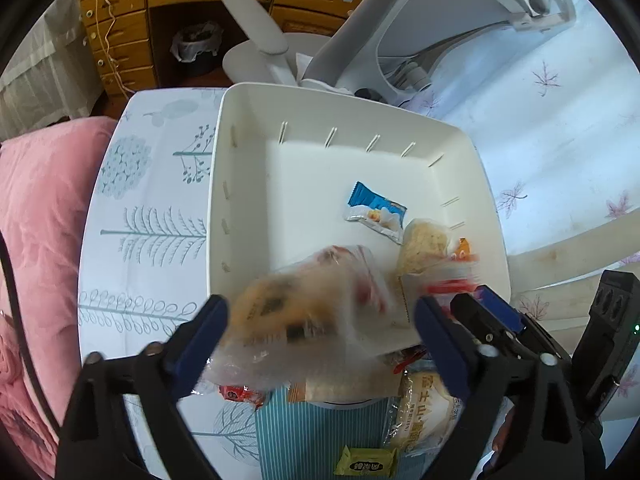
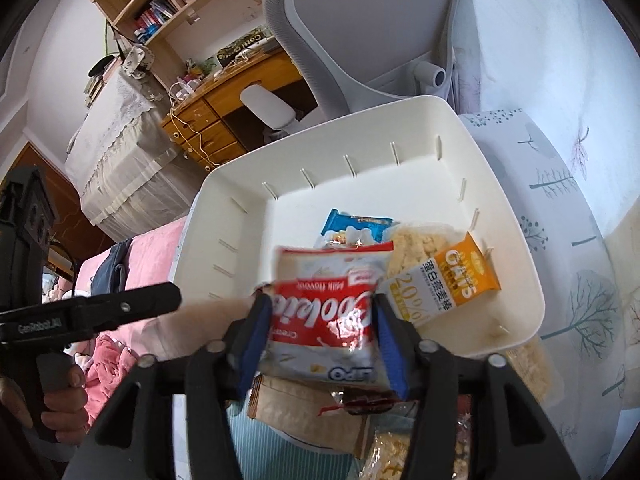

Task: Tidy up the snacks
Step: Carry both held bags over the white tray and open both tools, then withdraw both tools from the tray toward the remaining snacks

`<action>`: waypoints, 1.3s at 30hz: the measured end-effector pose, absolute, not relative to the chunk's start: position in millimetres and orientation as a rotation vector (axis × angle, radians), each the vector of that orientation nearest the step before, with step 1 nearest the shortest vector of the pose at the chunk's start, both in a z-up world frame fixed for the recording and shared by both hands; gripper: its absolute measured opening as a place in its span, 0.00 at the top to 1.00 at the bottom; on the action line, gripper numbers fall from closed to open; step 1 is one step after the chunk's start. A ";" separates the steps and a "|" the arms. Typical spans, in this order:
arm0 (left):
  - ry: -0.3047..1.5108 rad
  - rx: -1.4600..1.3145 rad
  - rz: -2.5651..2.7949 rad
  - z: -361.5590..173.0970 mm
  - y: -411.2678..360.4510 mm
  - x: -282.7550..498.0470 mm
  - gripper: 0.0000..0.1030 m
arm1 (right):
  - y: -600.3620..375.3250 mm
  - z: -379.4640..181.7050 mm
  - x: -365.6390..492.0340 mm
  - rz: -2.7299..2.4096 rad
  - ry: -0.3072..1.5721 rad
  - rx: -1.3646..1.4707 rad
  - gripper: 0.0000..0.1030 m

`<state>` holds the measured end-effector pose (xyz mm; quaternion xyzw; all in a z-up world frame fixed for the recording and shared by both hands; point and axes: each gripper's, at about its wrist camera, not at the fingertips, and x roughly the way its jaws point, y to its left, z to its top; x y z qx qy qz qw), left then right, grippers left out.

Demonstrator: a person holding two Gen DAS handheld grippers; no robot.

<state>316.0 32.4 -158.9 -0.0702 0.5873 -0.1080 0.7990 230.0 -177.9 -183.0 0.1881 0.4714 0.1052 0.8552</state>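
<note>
A white bin [image 1: 248,184] [image 2: 224,216] stands on the patterned table. It holds a blue snack packet [image 1: 376,210] [image 2: 356,226] and an orange oat bar [image 2: 452,272] [image 1: 424,246]. My left gripper [image 1: 320,328] is open, with a clear-wrapped pastry [image 1: 304,312], blurred, between its fingers over the bin's near edge. My right gripper [image 2: 322,330] is shut on a red and white wafer packet [image 2: 324,320] at the bin's near rim. The right gripper also shows in the left wrist view [image 1: 486,312]. The left gripper shows at the left of the right wrist view [image 2: 120,308].
Several loose snacks [image 1: 420,408] [image 2: 312,408] lie on a striped box in front of the bin. A grey office chair [image 2: 360,40] and a wooden desk [image 1: 180,12] stand behind. A pink quilt [image 1: 40,208] lies to the left of the table.
</note>
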 end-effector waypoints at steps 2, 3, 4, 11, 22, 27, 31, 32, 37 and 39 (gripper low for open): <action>1.256 -0.151 -0.247 -155.5 32.1 314.1 0.05 | -178.3 -178.3 226.7 0.206 0.980 0.401 0.28; 1.254 -0.153 -0.251 -153.9 32.2 312.9 0.05 | -178.2 -175.4 224.4 0.204 0.975 0.403 0.28; 1.251 -0.154 -0.256 -151.5 33.1 310.5 0.05 | -177.8 -172.7 222.6 0.200 0.971 0.404 0.28; 1.193 -0.177 -0.308 -128.0 43.5 289.6 0.05 | -172.3 -155.9 197.9 0.159 0.958 0.415 0.28; 1.163 -0.163 -0.330 -110.8 62.1 236.6 0.05 | -168.5 -148.5 136.6 0.092 0.966 0.460 0.26; 1.156 -0.176 -0.291 -105.6 69.6 212.7 0.05 | -173.8 -147.5 109.4 0.070 0.969 0.473 0.26; 1.126 -0.178 -0.249 -100.5 73.8 188.7 0.05 | -177.6 -149.6 90.8 0.052 0.992 0.441 0.26; 1.124 -0.176 -0.238 -99.2 75.2 181.8 0.05 | -178.8 -150.2 85.8 0.048 0.996 0.443 0.26; 1.098 -0.158 -0.204 -89.0 81.2 149.1 0.05 | -187.5 -154.2 58.2 0.052 1.004 0.497 0.26; 1.085 -0.154 -0.189 -86.0 84.0 137.6 0.05 | -188.0 -157.3 49.0 0.054 1.009 0.510 0.26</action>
